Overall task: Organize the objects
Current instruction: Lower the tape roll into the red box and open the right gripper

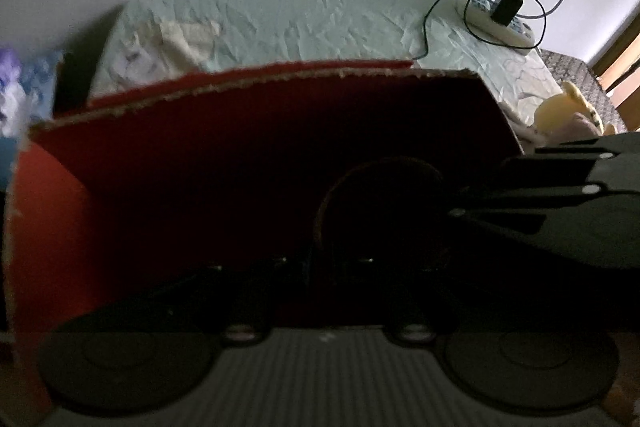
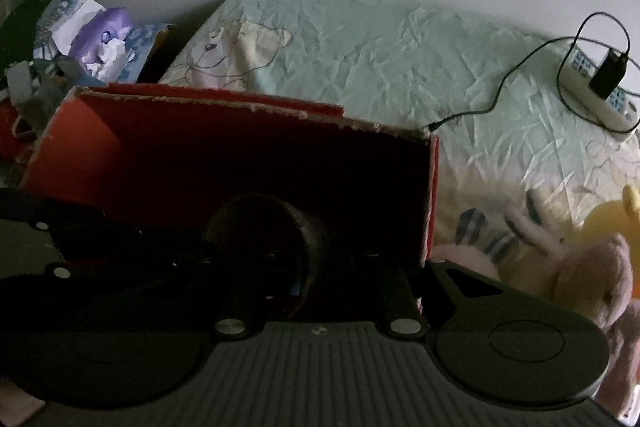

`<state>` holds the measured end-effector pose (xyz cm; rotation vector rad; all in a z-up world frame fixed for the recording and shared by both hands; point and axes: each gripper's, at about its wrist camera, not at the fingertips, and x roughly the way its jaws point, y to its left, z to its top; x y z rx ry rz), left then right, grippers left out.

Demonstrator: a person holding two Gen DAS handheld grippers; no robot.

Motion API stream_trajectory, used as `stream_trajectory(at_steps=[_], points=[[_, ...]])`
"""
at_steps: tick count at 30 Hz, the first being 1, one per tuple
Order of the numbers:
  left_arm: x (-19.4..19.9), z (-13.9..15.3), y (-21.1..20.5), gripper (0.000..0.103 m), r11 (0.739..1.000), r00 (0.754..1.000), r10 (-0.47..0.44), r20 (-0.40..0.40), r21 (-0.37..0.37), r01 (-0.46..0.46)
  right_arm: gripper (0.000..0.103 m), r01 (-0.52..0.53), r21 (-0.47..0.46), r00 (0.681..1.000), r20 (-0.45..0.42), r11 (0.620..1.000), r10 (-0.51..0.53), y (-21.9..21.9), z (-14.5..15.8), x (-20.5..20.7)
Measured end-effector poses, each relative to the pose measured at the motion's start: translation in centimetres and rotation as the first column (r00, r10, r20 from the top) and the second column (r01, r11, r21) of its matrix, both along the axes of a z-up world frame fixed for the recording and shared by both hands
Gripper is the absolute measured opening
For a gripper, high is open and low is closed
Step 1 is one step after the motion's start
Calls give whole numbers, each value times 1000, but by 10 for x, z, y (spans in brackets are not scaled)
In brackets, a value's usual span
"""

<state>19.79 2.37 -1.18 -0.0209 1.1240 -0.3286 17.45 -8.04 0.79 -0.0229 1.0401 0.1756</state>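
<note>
A dark ring-shaped roll (image 2: 276, 243), perhaps tape, sits low inside the red cardboard box (image 2: 160, 147) on the bed. Both grippers reach into the box beside it: the right gripper (image 2: 316, 267) appears spread around the roll; the left gripper (image 1: 324, 263) is too dark to judge. Lower gently, release only once the roll rests on the box floor, and clear the frayed rim. Plush toys (image 2: 560, 259) lie just outside the box.
</note>
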Motion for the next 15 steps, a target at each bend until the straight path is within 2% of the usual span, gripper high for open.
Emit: stream_trajectory(at_steps=[2, 3, 5, 10, 15], points=[[3, -5, 0, 4, 1000, 1000, 6, -19, -8, -6, 23, 10, 29, 1000, 4, 1000, -10, -5, 1, 1], [5, -8, -1, 6, 1000, 1000, 6, -31, -15, -6, 29, 22, 46, 1000, 10, 999, -23, -9, 2, 0], [6, -11, -3, 8, 999, 999, 5, -40, -38, -6, 31, 50, 85, 998, 24, 995, -52, -18, 4, 2], [6, -13, -11, 8, 1000, 999, -3, -35, -26, 2, 30, 100, 196, 994, 28, 975, -108, -36, 7, 3], [5, -10, -13, 8, 997, 999, -29, -45, -72, 26, 27, 106, 277, 993, 10, 955, -113, -42, 6, -2]])
